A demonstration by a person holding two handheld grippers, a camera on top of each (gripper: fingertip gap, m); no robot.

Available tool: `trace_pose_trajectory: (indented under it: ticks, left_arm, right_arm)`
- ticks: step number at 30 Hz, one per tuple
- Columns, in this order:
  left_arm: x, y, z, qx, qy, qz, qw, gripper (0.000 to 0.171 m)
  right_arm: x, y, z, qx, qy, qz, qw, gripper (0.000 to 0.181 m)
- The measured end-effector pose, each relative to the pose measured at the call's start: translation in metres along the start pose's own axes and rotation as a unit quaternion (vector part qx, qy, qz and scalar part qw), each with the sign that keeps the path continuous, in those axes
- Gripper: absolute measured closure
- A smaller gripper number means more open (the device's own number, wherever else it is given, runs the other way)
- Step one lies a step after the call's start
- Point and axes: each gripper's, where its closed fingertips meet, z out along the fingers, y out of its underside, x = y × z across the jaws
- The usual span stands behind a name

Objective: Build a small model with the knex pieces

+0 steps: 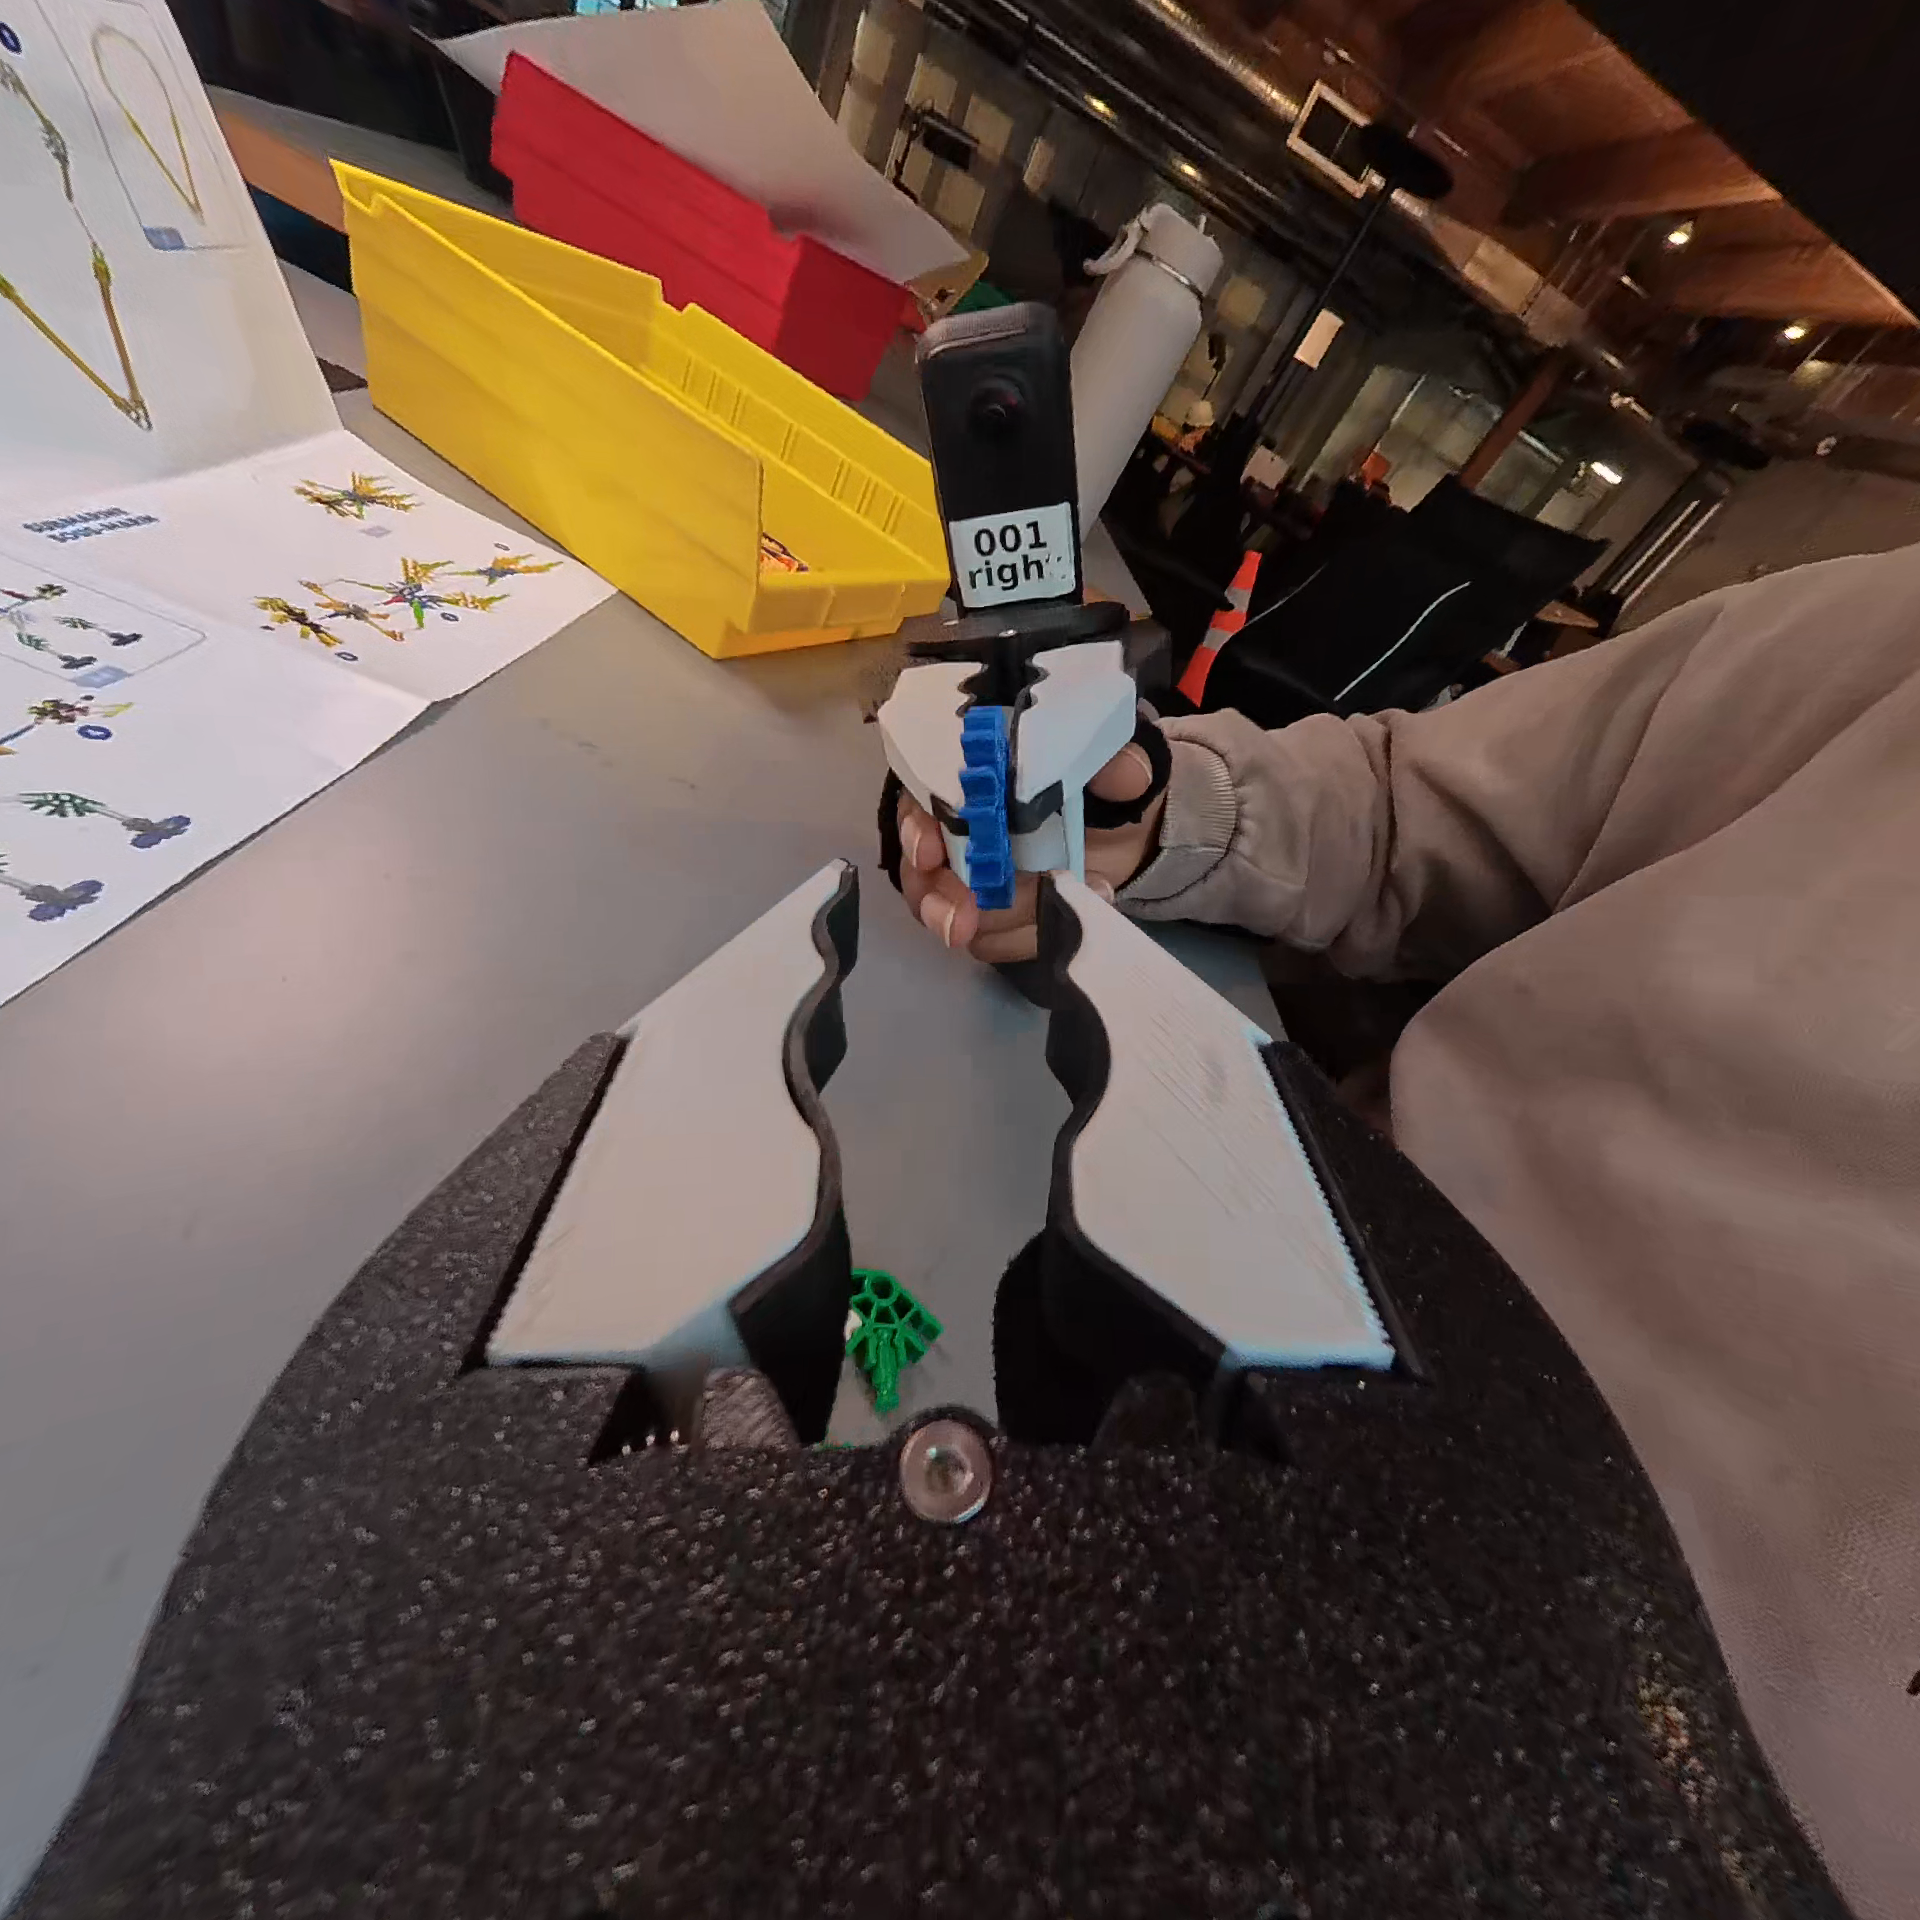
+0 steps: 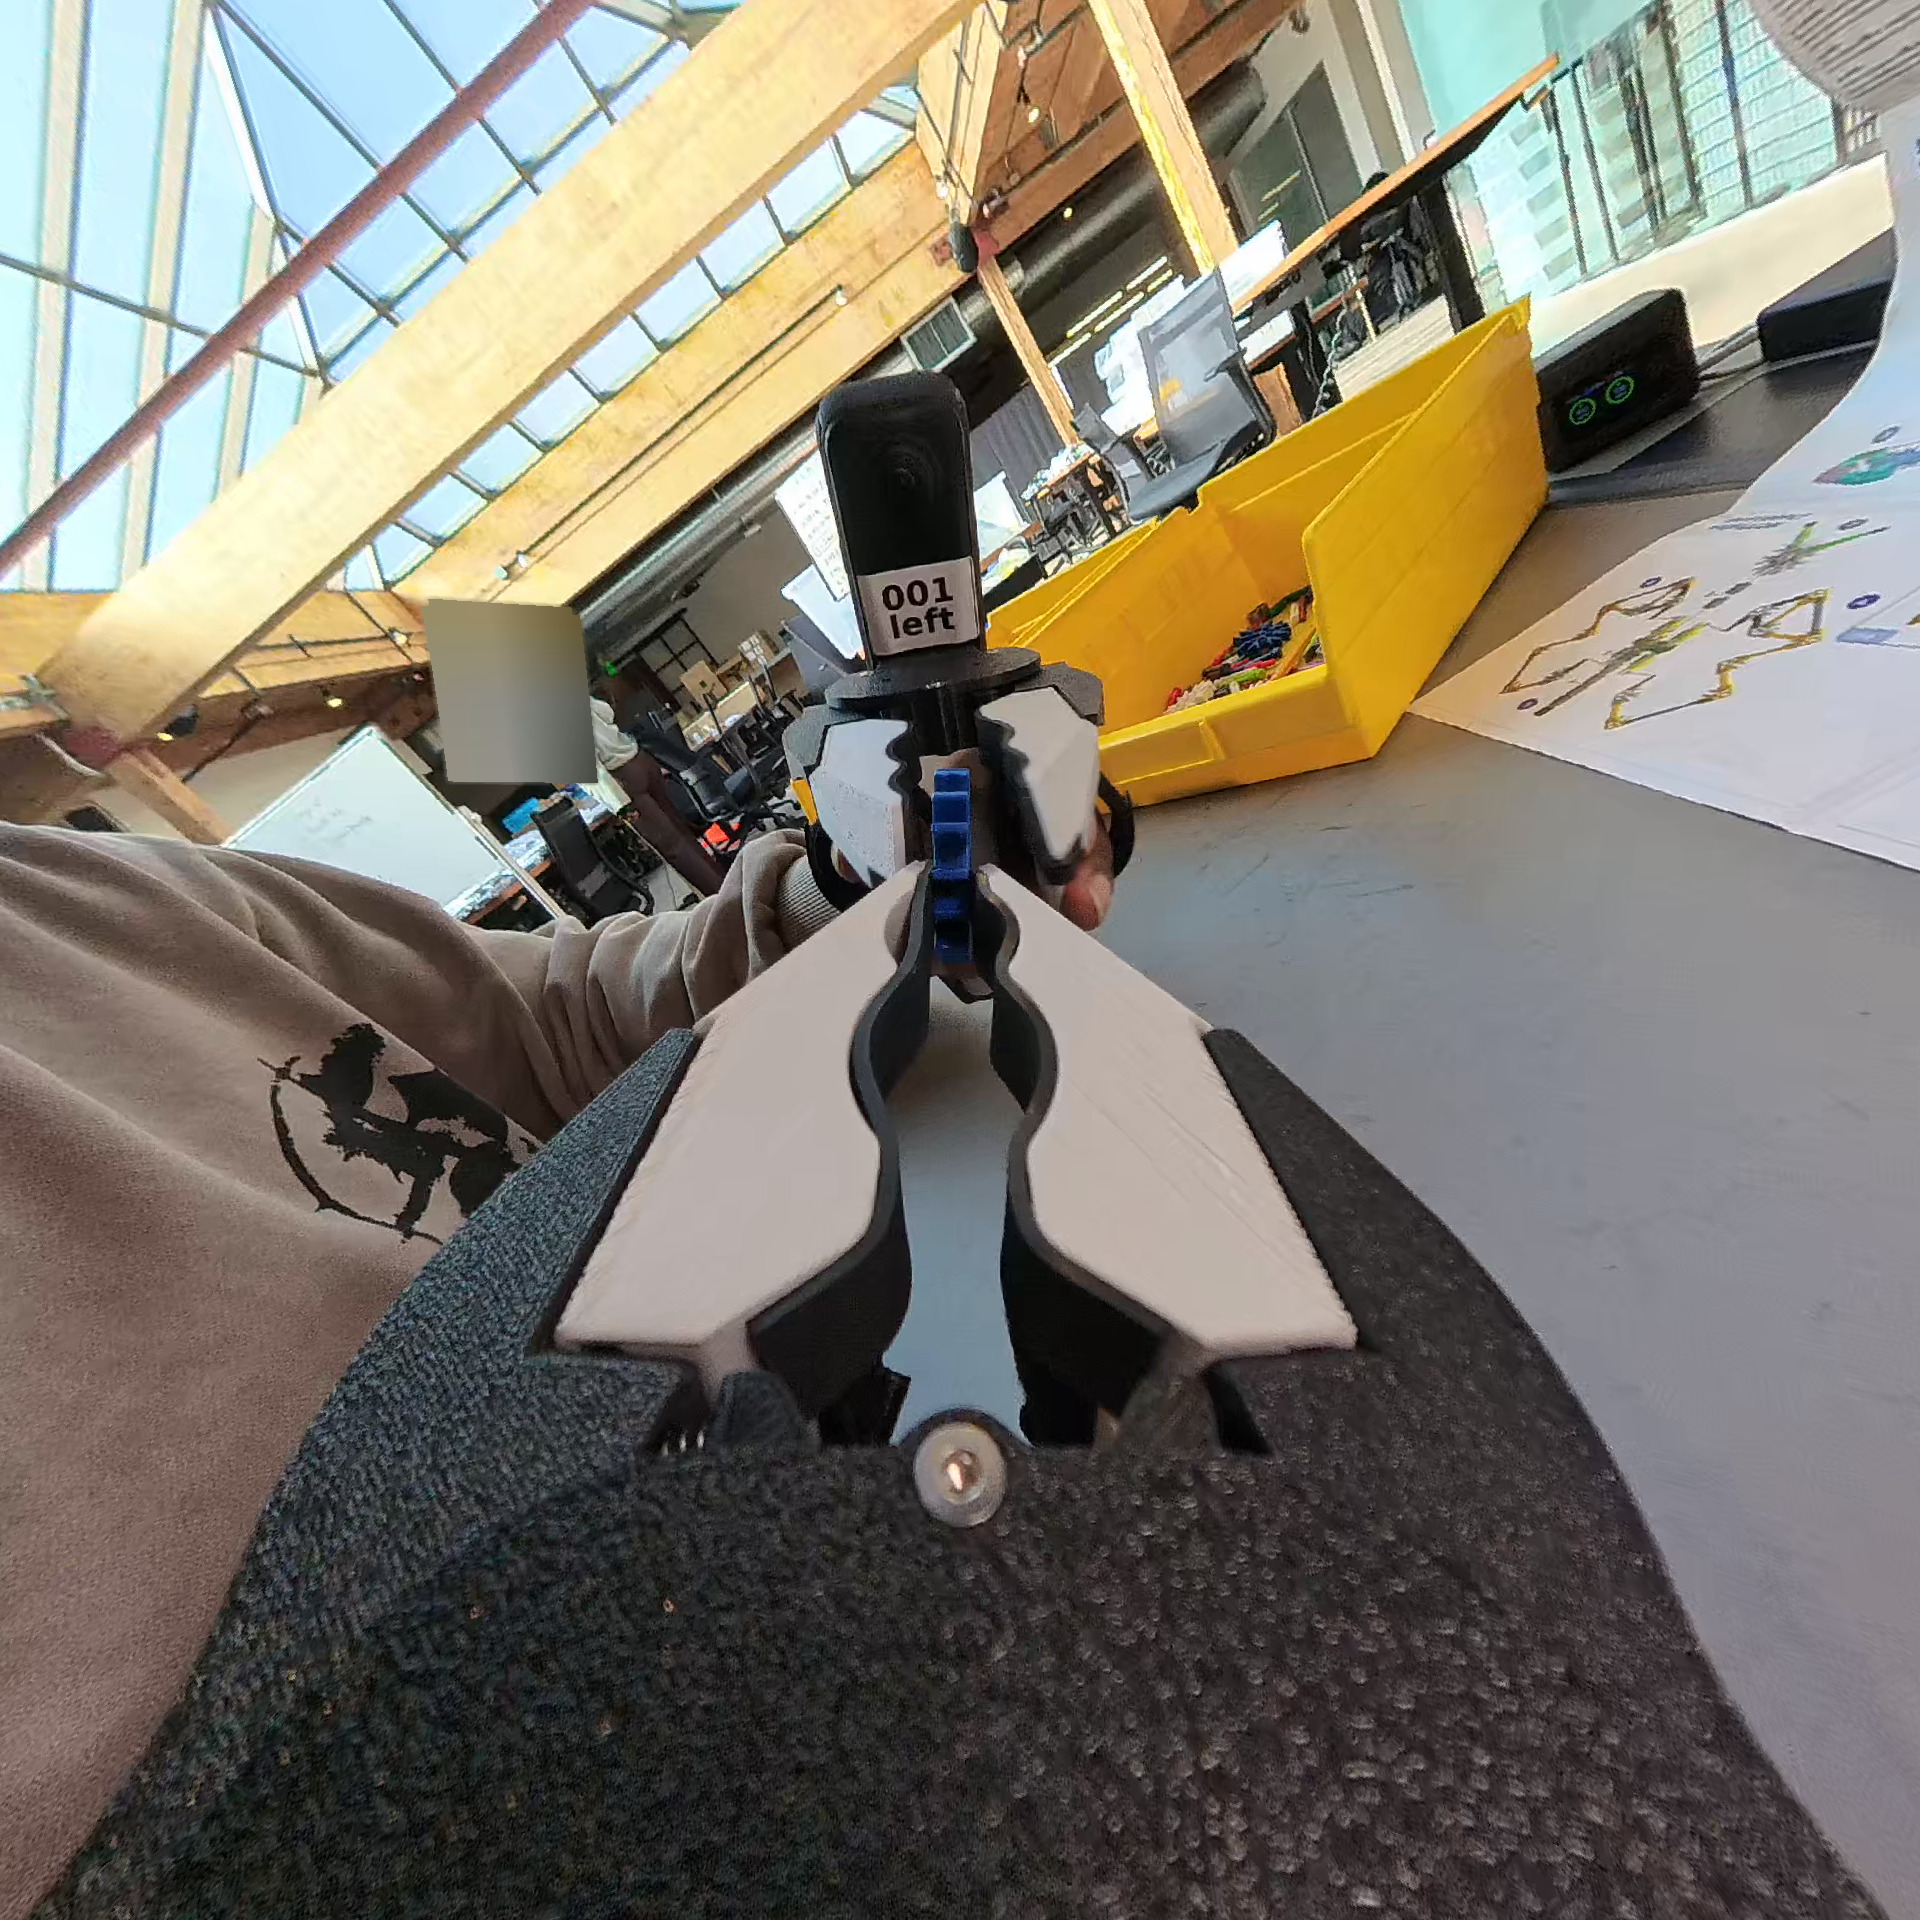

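Clamping toothed blue plastic gear (image 1: 985, 800) edge-on in right tongs (image 2: 954, 883), holding left tongs (image 1: 956, 883) parted just before it.

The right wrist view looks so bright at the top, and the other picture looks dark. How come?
In the right wrist view, daylight pours through the skylight windows, washing out that corner. In the left wrist view, the camera faces a dim room with small ceiling lamps; the yellow bin and paper sheets look a little blurred.
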Motion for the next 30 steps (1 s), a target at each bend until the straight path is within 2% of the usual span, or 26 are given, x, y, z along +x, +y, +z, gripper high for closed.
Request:
trace_pose_trajectory:
  ticks: [2, 4, 7, 8, 10, 11, 13, 16, 19, 20, 22, 23, 24, 26, 30]
  left_arm:
    - [0.01, -0.002, 0.002, 0.005, 0.025, 0.005, 1.0, 0.167]
    - [0.012, -0.002, 0.004, -0.006, 0.011, 0.026, 1.0, 0.167]
    - [0.011, -0.01, -0.002, -0.006, -0.028, 0.054, 0.998, 0.167]
    - [0.007, -0.015, -0.009, -0.004, -0.057, 0.065, 0.996, 0.167]
    - [-0.015, -0.032, -0.039, -0.006, -0.171, 0.107, 0.979, 0.167]
    - [-0.029, -0.045, -0.065, -0.006, -0.244, 0.127, 0.961, 0.167]
    - [-0.054, -0.066, -0.131, -0.011, -0.385, 0.145, 0.911, 0.167]
    - [-0.088, -0.065, -0.228, -0.083, -0.539, 0.112, 0.831, 0.167]
    - [-0.112, -0.048, -0.296, -0.149, -0.628, 0.077, 0.76, 0.167]
    - [-0.118, -0.043, -0.31, -0.167, -0.648, 0.075, 0.739, 0.165]
    - [-0.125, -0.035, -0.327, -0.192, -0.675, 0.073, 0.708, 0.151]
    - [-0.126, -0.033, -0.329, -0.195, -0.679, 0.073, 0.704, 0.148]
    - [-0.127, -0.032, -0.325, -0.191, -0.675, 0.073, 0.709, 0.147]
    - [-0.125, -0.034, -0.304, -0.171, -0.65, 0.081, 0.736, 0.147]
    - [-0.104, -0.028, -0.211, -0.141, -0.517, 0.103, 0.838, 0.143]
  right_arm:
    - [-0.004, 0.005, 0.0, -0.015, -0.007, -0.013, 1.0, 0.176]
    - [-0.006, 0.006, -0.002, -0.019, -0.011, -0.025, 0.999, 0.174]
    - [-0.009, -0.004, -0.011, 0.001, -0.021, -0.046, 0.999, 0.154]
    - [-0.006, -0.008, -0.014, 0.004, -0.01, -0.062, 0.998, 0.148]
    - [0.004, -0.011, -0.02, -0.01, 0.03, -0.113, 0.993, 0.138]
    - [0.01, -0.011, -0.023, -0.024, 0.057, -0.143, 0.988, 0.134]
    - [0.024, -0.01, -0.027, -0.051, 0.117, -0.202, 0.971, 0.12]
    - [0.04, -0.002, -0.028, -0.101, 0.185, -0.291, 0.933, 0.11]
    - [0.042, 0.019, -0.019, -0.155, 0.188, -0.323, 0.914, 0.11]
    - [0.042, 0.027, -0.017, -0.169, 0.183, -0.325, 0.912, 0.11]
    - [0.041, 0.036, -0.014, -0.191, 0.179, -0.336, 0.905, 0.111]
    - [0.04, 0.038, -0.013, -0.196, 0.179, -0.343, 0.901, 0.114]
    - [0.04, 0.04, -0.013, -0.199, 0.177, -0.343, 0.901, 0.115]
    - [0.039, 0.041, -0.014, -0.203, 0.175, -0.34, 0.902, 0.117]
    - [0.04, 0.041, -0.015, -0.204, 0.172, -0.333, 0.904, 0.12]
